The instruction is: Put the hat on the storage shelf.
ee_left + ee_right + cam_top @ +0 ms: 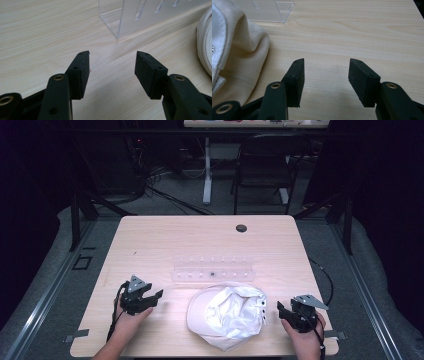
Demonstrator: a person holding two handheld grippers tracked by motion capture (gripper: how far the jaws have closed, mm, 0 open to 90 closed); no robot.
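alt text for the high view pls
A white cap lies upside down at the near edge of a wooden table, between open left tongs and open right tongs, each held in a hand. A clear rack sits just behind the cap.

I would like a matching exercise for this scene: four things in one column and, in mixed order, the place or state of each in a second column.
Things:
1. white cap
2. clear plastic rack
3. left gripper
4. dark round hole

Places or states:
A. near the table's far edge
B. jaws open, nothing between them
C. lies crumpled between the two grippers
D. stands on the table just beyond the cap

Pairs: 1-C, 2-D, 3-B, 4-A
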